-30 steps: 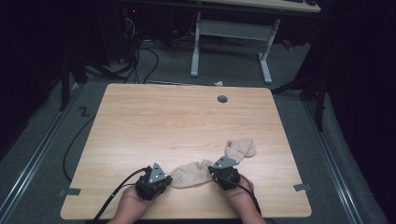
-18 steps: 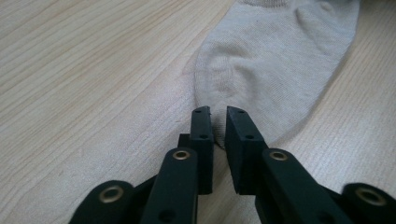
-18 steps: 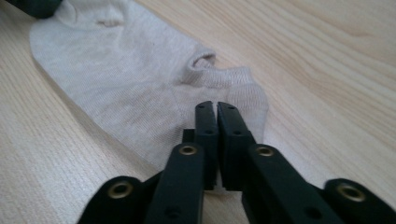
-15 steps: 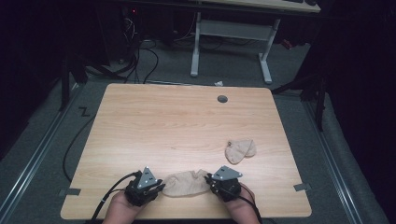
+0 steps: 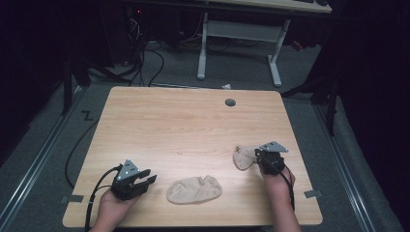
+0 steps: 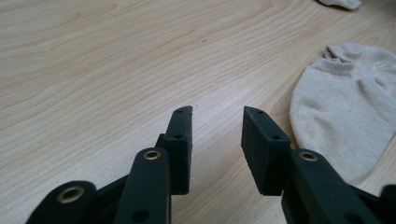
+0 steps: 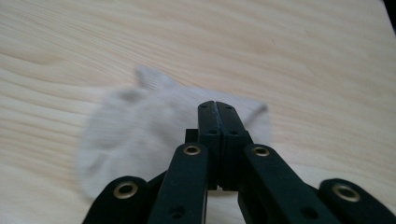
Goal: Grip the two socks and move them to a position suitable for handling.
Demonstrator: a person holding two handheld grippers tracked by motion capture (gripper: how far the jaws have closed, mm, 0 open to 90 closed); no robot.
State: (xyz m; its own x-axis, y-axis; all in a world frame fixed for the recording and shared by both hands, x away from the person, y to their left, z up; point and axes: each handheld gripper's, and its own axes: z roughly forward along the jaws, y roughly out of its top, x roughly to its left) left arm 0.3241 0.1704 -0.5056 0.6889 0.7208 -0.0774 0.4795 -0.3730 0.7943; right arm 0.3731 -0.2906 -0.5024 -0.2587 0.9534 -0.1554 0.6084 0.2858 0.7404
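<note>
A pale wooden table (image 5: 193, 125) with fine, straight grain carried two beige ankle socks of soft ribbed knit. One sock (image 5: 194, 189) lay flat as a rounded oval just to the right of the left gripper (image 5: 145, 180), apart from it. That gripper's flat black jaws stood parted with bare wood between them, holding nothing; the left gripper view showed the sock's (image 6: 345, 107) ribbed cuff and fine weave, which the high view did not resolve.

The second sock (image 5: 244, 156) lay crumpled directly ahead of the right gripper (image 5: 261, 155), partly under its tip. In the right gripper view the jaws of this gripper (image 7: 215, 109) were pressed together, with the blurred sock (image 7: 140, 126) beneath; whether any fabric was pinched could not be told. A round grey grommet (image 5: 230, 102) sat far beyond both grippers.
</note>
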